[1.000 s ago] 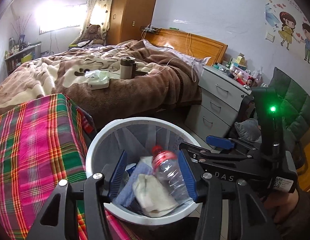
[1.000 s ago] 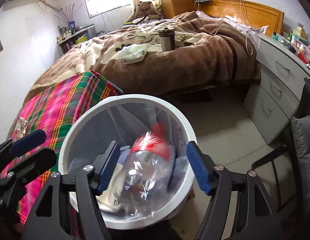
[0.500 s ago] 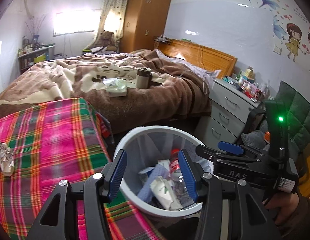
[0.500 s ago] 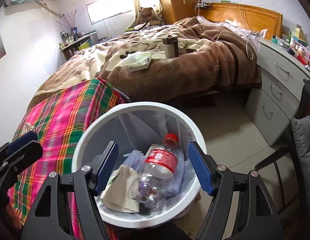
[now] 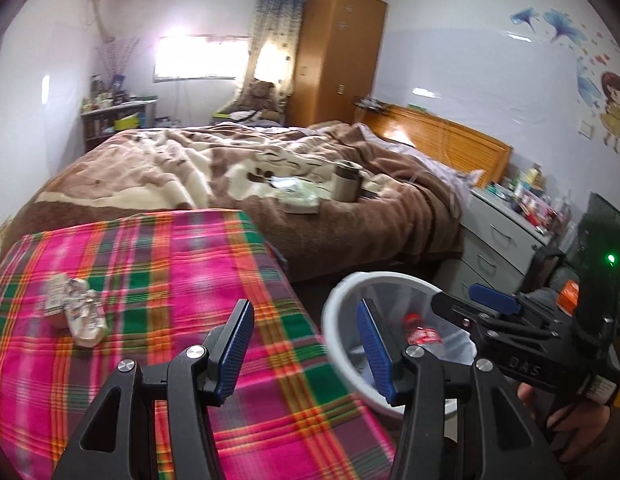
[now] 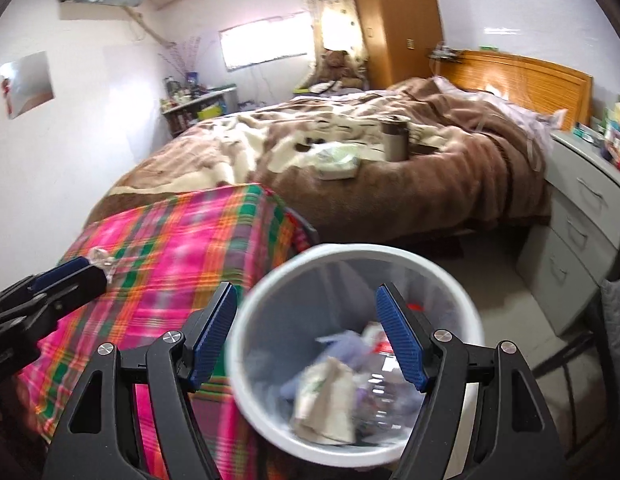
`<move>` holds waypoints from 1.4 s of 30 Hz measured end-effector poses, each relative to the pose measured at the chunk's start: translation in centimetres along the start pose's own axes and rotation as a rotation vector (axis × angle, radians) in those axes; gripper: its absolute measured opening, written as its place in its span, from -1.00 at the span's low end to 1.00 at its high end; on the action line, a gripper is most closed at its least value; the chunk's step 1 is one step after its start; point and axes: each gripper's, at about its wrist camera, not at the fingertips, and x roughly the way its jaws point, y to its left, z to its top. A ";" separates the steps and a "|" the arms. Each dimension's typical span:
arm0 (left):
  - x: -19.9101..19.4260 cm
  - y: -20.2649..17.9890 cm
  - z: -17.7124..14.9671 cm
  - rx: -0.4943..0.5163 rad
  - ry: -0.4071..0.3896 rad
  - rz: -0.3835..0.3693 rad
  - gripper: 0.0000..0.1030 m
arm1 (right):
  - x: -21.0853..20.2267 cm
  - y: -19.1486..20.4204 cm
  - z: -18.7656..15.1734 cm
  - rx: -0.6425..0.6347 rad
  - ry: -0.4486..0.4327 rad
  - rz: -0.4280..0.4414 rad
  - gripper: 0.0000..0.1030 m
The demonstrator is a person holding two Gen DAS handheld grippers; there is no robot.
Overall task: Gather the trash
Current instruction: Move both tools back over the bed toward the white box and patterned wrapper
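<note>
A white trash bin (image 6: pixel 269 292) stands beside the plaid-covered table (image 5: pixel 169 264); it also shows in the left wrist view (image 5: pixel 338 304). Inside lie a clear plastic bottle with a red label (image 5: pixel 424 332), a crumpled cloth (image 6: pixel 326 396) and other scraps. Crumpled wrapper trash (image 5: pixel 75 312) lies on the plaid cloth at the left; its tip shows in the right wrist view (image 6: pixel 99 258). My left gripper (image 5: pixel 305 348) is open and empty above the table's right edge. My right gripper (image 6: pixel 310 338) is open and empty above the bin.
A bed with a brown blanket (image 5: pixel 237 168) lies behind, holding a steel mug (image 5: pixel 346 180) and a tissue pack (image 5: pixel 299 198). A grey drawer unit (image 5: pixel 498 240) stands at the right. A wooden wardrobe (image 5: pixel 338 56) is at the back.
The bottle dropped from my right gripper into the bin. Both grippers have risen and swung left; my left gripper now looks over the plaid table with the wrapper in view.
</note>
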 end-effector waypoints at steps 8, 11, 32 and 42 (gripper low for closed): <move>-1.5 6.6 -0.6 -0.072 -0.018 0.101 0.03 | 2.1 4.3 0.1 -0.063 0.020 0.073 0.43; -2.1 9.7 -0.9 -0.117 -0.020 0.158 0.03 | 2.7 5.8 0.1 -0.090 0.025 0.093 0.43; -3.8 22.3 -1.9 -0.243 -0.013 0.318 0.03 | 7.7 15.6 -0.2 -0.214 0.124 0.221 0.43; -2.6 25.8 -1.9 -0.239 0.023 0.342 0.03 | 11.2 20.5 -0.4 -0.306 0.181 0.288 0.42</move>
